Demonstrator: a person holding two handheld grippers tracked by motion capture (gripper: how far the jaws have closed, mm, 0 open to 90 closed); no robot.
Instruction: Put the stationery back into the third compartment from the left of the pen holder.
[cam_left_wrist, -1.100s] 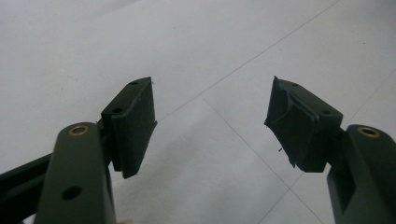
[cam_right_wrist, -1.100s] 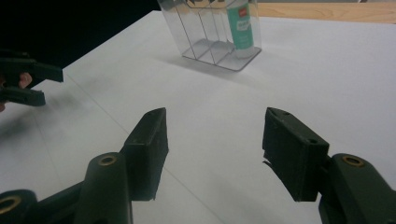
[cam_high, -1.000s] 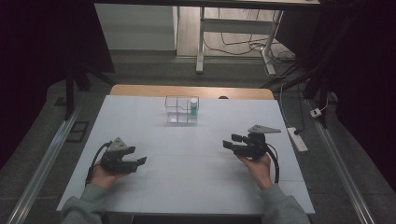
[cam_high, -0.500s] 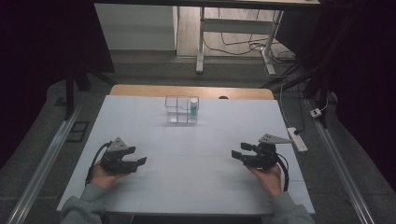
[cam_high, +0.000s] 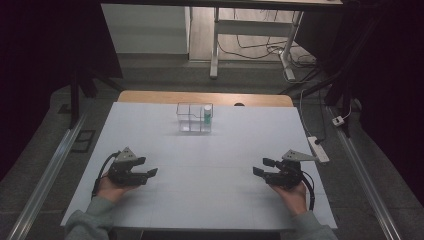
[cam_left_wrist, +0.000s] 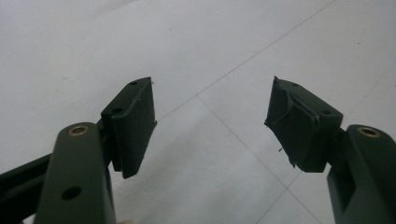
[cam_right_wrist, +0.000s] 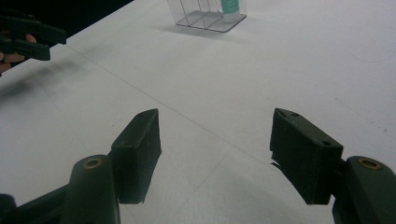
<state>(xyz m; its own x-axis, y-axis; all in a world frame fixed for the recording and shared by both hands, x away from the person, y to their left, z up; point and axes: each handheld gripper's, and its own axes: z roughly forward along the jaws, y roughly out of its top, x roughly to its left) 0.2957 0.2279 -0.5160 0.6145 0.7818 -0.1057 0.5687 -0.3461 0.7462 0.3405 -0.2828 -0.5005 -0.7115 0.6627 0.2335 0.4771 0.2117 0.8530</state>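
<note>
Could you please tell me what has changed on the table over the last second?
The right tool moved back toward the person and outward to the right, open and empty. The left tool, the clear organizer and the green bottle in it stayed put.

The setting was a laboratory or test workspace rather than a home. A plain white-covered table (cam_high: 210, 165) with a wooden edge stood on grey carpet. Dark curtains (cam_high: 45, 60) enclosed both sides. Metal rails (cam_high: 47, 175) ran along the floor beside the table. A white power strip (cam_high: 318, 149) lay on the floor to the right, and loose cables (cam_high: 250, 47) trailed under a white-framed bench (cam_high: 250, 27) behind. A clear divided organiser (cam_high: 194, 118) stood on the far part of the table.
</note>
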